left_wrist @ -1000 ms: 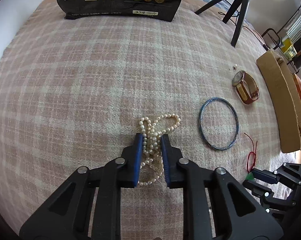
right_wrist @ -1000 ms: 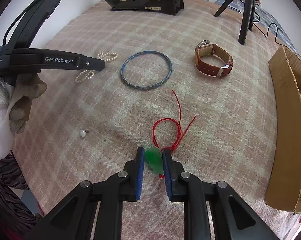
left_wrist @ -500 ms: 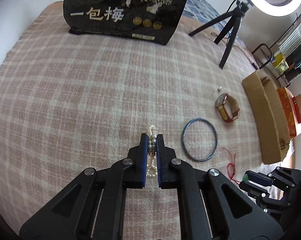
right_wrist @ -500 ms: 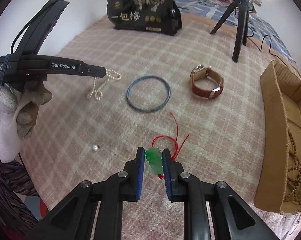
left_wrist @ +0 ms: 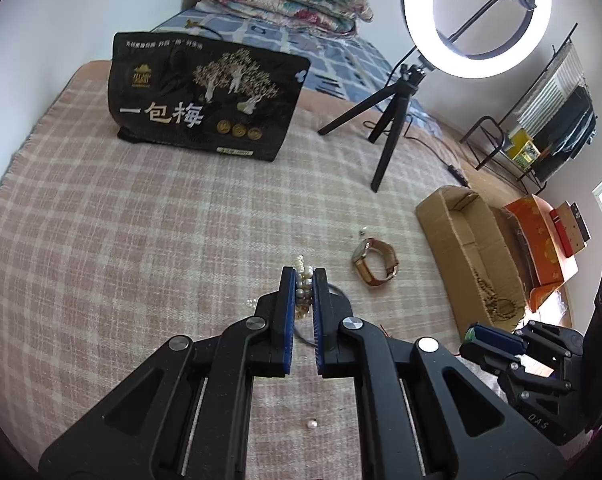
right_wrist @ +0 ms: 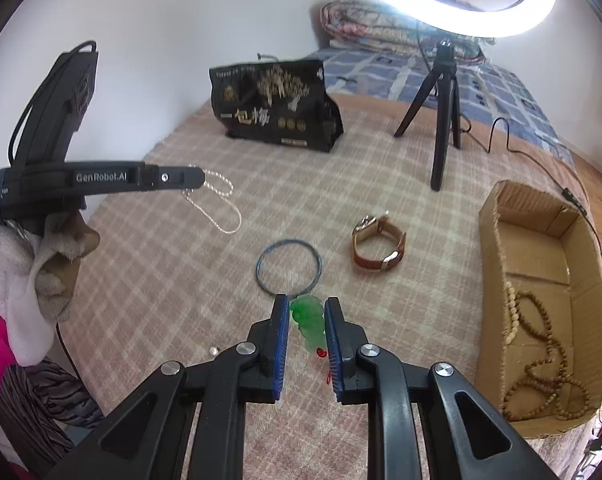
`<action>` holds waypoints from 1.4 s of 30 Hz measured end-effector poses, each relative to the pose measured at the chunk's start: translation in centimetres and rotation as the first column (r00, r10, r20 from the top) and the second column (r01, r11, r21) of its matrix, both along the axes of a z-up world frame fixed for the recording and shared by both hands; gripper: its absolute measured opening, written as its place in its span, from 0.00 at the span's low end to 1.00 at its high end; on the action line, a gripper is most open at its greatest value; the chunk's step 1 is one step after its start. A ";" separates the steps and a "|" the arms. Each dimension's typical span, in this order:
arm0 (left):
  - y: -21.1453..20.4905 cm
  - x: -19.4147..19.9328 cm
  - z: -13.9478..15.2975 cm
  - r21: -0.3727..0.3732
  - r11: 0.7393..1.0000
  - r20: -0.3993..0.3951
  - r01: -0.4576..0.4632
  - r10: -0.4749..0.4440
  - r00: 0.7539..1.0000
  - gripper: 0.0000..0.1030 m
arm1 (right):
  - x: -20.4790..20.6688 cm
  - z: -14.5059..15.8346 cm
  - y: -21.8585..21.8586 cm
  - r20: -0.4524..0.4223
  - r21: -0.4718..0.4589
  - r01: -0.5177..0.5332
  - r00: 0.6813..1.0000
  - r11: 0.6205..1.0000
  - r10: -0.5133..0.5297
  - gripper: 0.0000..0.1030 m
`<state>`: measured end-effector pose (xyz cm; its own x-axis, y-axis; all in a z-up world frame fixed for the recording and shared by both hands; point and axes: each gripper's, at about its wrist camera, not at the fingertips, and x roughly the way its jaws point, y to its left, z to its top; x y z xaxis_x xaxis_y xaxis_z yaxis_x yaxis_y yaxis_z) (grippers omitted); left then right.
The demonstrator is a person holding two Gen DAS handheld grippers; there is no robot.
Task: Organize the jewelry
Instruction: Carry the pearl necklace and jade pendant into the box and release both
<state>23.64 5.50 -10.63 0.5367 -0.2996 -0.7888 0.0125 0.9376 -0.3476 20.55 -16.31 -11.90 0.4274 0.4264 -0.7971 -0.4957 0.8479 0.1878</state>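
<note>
My left gripper is shut on a pearl necklace and holds it above the plaid blanket; in the right wrist view the necklace hangs from that gripper. My right gripper is shut on a green jade pendant with a red cord, lifted off the blanket. A blue bangle and a brown leather watch lie on the blanket ahead. A cardboard box at the right holds brown bead strings.
A black snack bag stands at the back. A ring light on a black tripod stands at the back right with a cable. A loose pearl lies on the blanket near me. An orange box sits beyond the cardboard box.
Both grippers have risen from the blanket. The left one closed on the pearl necklace and lifted it. The right one lifted the green pendant, red cord trailing.
</note>
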 end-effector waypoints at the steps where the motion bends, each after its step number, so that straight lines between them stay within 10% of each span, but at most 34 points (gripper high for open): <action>1: -0.2 0.0 0.3 -0.004 1.000 0.006 0.007 -0.007 1.000 0.05 | 0.0 0.5 -0.4 0.009 0.010 0.010 1.000 1.000 -0.010 0.16; 18: -6.3 0.9 3.2 -0.034 0.992 0.066 0.122 -0.120 0.991 0.05 | 1.9 5.7 -9.2 0.109 0.133 0.215 0.967 0.968 -0.230 0.16; 42: -21.7 7.9 6.4 -0.011 0.939 0.152 0.344 -0.338 0.929 0.05 | 5.0 5.5 -20.1 0.113 0.139 0.438 0.884 0.888 -0.454 0.16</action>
